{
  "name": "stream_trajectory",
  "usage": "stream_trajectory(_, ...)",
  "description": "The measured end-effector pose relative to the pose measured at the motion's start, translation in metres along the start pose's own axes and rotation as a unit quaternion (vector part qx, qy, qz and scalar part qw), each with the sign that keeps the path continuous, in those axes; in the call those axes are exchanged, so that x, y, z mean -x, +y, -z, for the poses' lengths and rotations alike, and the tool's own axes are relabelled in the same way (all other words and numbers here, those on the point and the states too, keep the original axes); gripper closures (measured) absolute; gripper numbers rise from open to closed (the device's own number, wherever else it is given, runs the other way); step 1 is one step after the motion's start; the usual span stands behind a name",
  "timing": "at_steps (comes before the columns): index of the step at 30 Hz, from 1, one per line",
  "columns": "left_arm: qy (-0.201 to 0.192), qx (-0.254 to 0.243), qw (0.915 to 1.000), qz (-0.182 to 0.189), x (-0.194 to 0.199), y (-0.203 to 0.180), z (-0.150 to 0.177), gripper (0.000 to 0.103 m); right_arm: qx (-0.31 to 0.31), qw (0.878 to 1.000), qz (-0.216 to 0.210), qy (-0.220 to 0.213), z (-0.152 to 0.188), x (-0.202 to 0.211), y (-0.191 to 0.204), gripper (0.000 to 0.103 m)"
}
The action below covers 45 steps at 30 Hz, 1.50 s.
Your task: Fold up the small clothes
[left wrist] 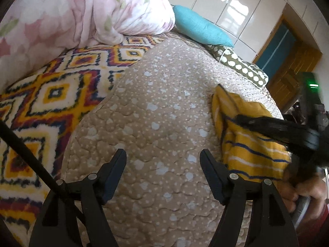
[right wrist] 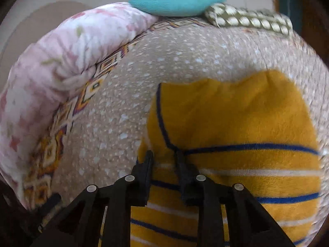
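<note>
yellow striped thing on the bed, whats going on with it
A person is folding a small yellow striped garment on a beige quilted bedspread, with a handheld gripper in each hand. The right gripper has its jaws narrowed at the garment's left edge, though the blur hides whether they actually pinch the fabric. The left gripper hangs open over bare quilt beside the garment, holding nothing. A pink floral duvet and a teal pillow lie further back.
</note>
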<state>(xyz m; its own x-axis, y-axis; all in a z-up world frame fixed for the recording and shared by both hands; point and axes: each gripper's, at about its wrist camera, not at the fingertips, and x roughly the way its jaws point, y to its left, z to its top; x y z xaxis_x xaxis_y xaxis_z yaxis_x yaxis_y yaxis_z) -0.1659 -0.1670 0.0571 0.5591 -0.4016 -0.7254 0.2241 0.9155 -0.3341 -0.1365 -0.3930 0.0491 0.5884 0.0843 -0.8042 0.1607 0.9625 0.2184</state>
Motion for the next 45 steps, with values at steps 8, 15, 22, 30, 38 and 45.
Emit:
stream_trajectory(8,0.019,0.014,0.9993,-0.028,-0.014,0.011,0.004,0.028,0.024,0.996,-0.091,-0.008,0.057,0.043,0.019,0.077)
stream_trajectory(15,0.022,-0.025,0.9977,-0.058,-0.019,-0.003,0.009,0.022,0.034,0.994,-0.105,0.025,0.118,0.062,0.002,0.078)
stream_trajectory(22,0.029,-0.061,0.9940,-0.086,-0.026,-0.014,0.014,0.015,-0.014,0.997,-0.026,-0.076,0.105,0.124,-0.060,0.068)
stream_trajectory(30,0.034,-0.066,0.9937,-0.084,-0.028,-0.016,0.015,0.009,-0.019,0.999,-0.003,-0.040,0.148,0.111,-0.089,0.068)
stream_trajectory(38,0.036,-0.067,0.9940,-0.078,-0.030,-0.014,0.015,0.006,-0.007,0.989,0.113,-0.095,0.175,0.152,-0.111,0.048)
stream_trajectory(45,0.065,-0.098,0.9856,-0.121,-0.046,-0.028,0.014,0.000,-0.083,0.986,0.131,-0.067,0.193,0.142,-0.167,0.046)
